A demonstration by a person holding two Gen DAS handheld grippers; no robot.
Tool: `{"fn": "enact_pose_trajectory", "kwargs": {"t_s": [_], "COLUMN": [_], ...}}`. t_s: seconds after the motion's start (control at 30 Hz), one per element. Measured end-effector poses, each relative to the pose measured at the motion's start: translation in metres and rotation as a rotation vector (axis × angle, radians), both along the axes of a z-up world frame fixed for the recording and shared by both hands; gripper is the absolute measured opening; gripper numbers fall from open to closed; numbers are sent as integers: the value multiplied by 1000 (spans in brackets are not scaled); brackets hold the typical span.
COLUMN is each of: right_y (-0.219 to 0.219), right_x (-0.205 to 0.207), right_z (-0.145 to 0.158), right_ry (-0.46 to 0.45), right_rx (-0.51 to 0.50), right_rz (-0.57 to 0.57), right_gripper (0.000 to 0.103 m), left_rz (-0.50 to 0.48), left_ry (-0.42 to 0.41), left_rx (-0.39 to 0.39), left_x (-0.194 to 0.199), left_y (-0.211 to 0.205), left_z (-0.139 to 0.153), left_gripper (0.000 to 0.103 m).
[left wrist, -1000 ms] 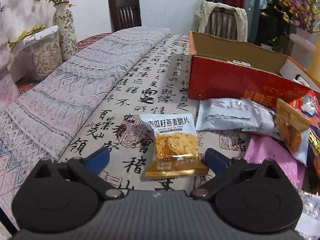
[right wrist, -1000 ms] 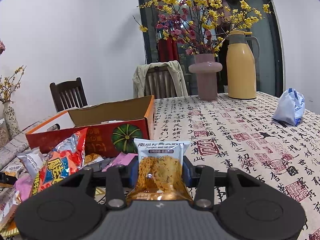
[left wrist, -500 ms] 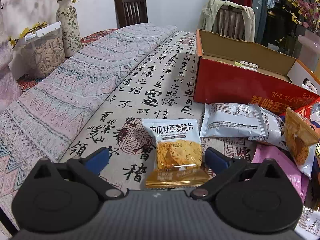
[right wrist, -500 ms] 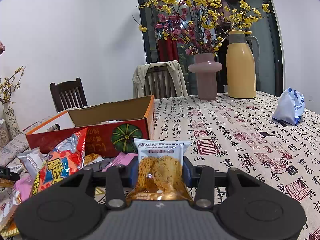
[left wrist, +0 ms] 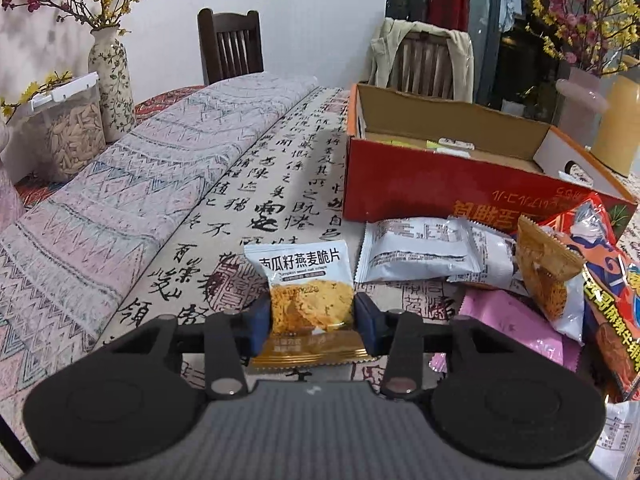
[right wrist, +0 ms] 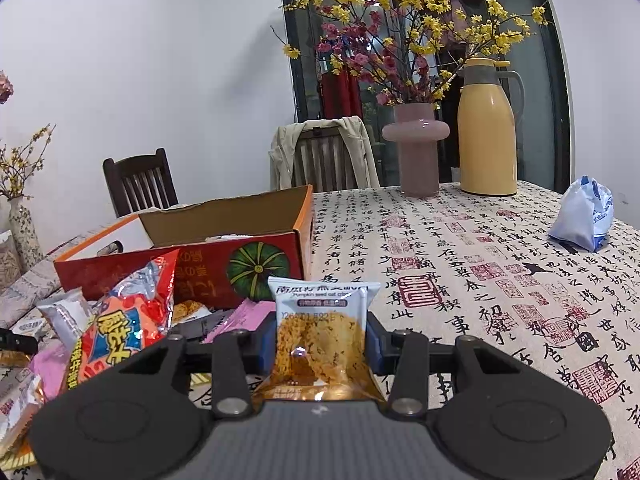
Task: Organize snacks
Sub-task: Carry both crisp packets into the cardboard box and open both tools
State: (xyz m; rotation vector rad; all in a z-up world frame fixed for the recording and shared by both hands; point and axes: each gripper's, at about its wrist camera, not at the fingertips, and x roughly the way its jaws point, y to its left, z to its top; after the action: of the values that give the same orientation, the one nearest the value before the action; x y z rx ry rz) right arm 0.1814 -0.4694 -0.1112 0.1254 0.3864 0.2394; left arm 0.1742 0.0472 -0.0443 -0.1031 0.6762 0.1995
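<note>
In the left wrist view, my left gripper has its jaws closing on a white and gold pumpkin seed oat crisp packet; both blue pads touch its sides as it lies on the tablecloth. My right gripper is shut on a second packet of the same kind, held upright above the table. The open red cardboard box stands behind the left packet and is the red box at the left in the right wrist view. Loose snacks lie in front of it: white packets, a pink one, a red chip bag.
A folded patterned cloth covers the table's left side, with a seed container and a vase beyond it. A pink vase, a yellow jug and a blue-white bag stand on the table's right. Chairs line the far edge.
My left gripper's jaws have come together from wide open onto the sides of the packet between them. The right gripper and its packet have not moved.
</note>
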Motion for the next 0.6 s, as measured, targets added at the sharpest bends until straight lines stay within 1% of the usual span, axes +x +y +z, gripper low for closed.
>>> {"fn": "enact_pose_trajectory", "kwargs": {"t_s": [0.13, 0.3, 0.47, 0.6], "right_y": [1, 10, 27, 43], "right_x": [-2, -1, 11, 30], "right_z": [6, 29, 55, 71], "right_ry": [-7, -68, -125, -151], "right_rx": [3, -12, -40, -50], "right_rz": [14, 37, 58, 76], "right_gripper": [42, 42, 42, 42], "left_rz": [-21, -61, -108, -153], "left_ry": [-59, -138, -217, -252], "left_rx": [8, 23, 35, 32], "left_x": [-5, -1, 15, 32], "left_y": [0, -6, -20, -31], "left_z": [12, 40, 69, 84], "left_gripper": [44, 44, 44, 44]}}
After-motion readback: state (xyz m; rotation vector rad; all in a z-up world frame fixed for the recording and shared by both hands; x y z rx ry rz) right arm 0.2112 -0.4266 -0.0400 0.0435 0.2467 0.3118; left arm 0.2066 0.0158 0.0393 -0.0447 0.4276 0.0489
